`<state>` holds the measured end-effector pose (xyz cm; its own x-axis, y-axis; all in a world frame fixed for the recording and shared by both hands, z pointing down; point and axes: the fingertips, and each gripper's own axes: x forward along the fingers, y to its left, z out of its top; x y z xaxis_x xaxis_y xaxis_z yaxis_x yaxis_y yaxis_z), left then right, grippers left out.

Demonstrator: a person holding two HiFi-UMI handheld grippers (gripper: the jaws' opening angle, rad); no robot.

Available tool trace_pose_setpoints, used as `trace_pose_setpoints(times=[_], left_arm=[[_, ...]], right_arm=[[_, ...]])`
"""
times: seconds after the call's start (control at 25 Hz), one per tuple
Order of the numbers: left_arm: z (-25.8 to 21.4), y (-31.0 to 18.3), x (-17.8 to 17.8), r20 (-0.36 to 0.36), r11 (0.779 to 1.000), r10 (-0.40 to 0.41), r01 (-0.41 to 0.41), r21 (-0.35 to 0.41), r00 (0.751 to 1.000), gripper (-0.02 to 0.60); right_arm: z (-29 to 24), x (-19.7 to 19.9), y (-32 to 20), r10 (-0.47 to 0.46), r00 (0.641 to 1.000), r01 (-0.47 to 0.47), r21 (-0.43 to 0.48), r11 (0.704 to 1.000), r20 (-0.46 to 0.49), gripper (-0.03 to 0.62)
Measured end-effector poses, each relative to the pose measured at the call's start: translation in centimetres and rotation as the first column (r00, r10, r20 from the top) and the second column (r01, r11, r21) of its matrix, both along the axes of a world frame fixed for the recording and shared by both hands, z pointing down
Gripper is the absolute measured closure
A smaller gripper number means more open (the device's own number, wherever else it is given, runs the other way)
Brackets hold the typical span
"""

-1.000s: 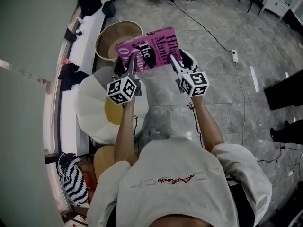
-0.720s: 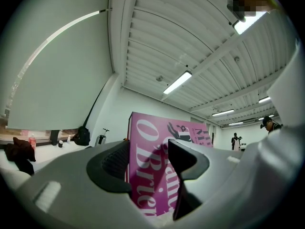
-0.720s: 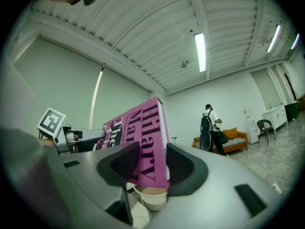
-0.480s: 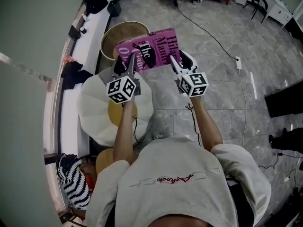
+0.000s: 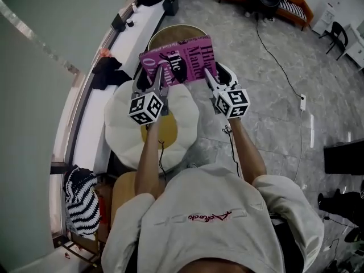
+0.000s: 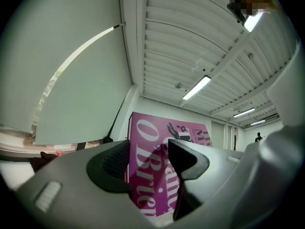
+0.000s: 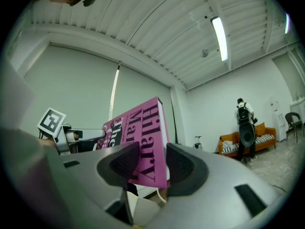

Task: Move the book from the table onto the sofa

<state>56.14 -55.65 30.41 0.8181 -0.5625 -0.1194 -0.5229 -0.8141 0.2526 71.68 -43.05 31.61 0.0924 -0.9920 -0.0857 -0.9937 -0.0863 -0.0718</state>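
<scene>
Book aloft, gripped by left claw, right claw

book title partly covered, basket half hidden

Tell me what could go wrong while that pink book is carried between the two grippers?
The left gripper and right gripper each pinch only the near edge of the book, so most of it sticks out unsupported and may sag or slip. If the hands drift apart or twist, the cover could bend or tear. The book appears to hang above the round basket and bare floor, so a drop would likely land there.
</scene>
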Motion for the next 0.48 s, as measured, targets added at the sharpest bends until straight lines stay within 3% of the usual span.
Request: trace_pose_setpoints(times=[0.28,0.48], left_arm=[[0.7,-4.4,-7.8,0.016,0.989,-0.145,0.145,-0.003,0.989,0.337],[0.9,-6.5,-11.2,0.031,0.972,-0.234,0.234,0.001,0.972,0.337]], right_arm=[[0.6,-6.1,-6.8,-0.146,0.989,0.146,0.002,0.989,0.008,0.408],[0.9,-8.7,-10.5,-0.235,0.972,0.235,0.002,0.972,0.014,0.408]])
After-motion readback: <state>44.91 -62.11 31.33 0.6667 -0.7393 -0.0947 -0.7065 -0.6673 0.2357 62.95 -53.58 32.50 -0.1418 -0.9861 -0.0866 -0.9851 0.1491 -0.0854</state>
